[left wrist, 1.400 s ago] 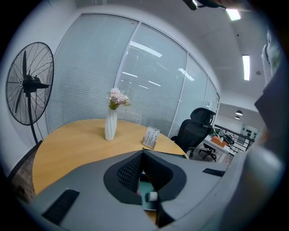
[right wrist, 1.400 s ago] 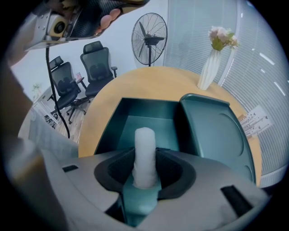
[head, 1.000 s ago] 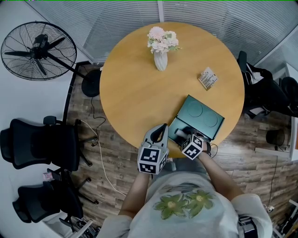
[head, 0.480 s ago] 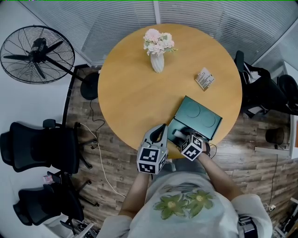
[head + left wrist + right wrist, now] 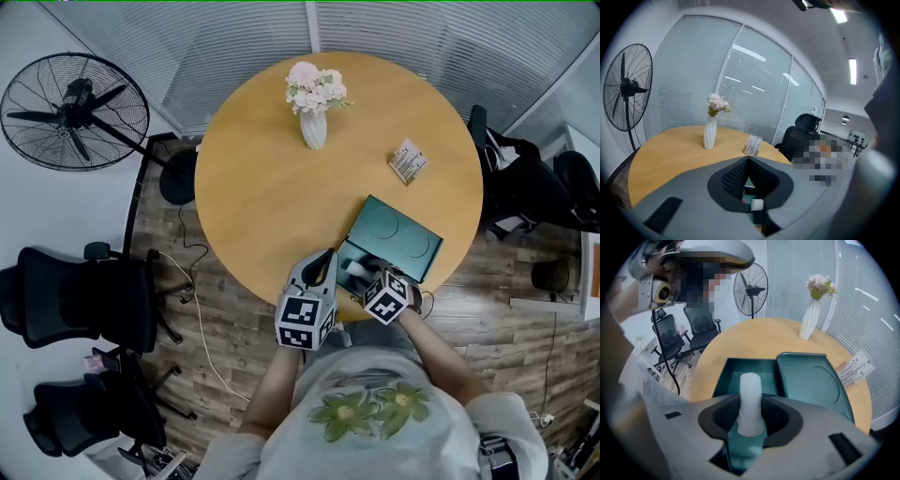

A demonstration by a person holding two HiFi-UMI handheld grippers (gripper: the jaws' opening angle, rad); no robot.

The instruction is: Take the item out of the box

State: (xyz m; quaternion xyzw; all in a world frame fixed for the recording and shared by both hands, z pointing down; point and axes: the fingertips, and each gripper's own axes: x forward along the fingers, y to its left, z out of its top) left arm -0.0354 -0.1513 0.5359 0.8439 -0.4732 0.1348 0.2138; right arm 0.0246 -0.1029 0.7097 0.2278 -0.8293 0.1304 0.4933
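A dark green box [image 5: 348, 251] lies open near the front edge of the round wooden table [image 5: 272, 197], its lid [image 5: 398, 236] folded back to the right. My right gripper [image 5: 368, 274] is shut on a white cylindrical item [image 5: 357, 269] over the box's open tray. In the right gripper view the item [image 5: 751, 390] stands upright between the jaws of the right gripper [image 5: 751, 404], above the tray [image 5: 729, 373] and beside the lid [image 5: 811, 380]. My left gripper [image 5: 325, 255] hovers just left of the box, shut and holding nothing; its tips [image 5: 749, 160] meet.
A white vase with pink flowers [image 5: 314, 103] stands at the table's far side, and a small printed packet [image 5: 408, 159] lies at the right. A floor fan [image 5: 70, 108] and black office chairs [image 5: 80, 300] stand to the left, another chair [image 5: 525, 187] to the right.
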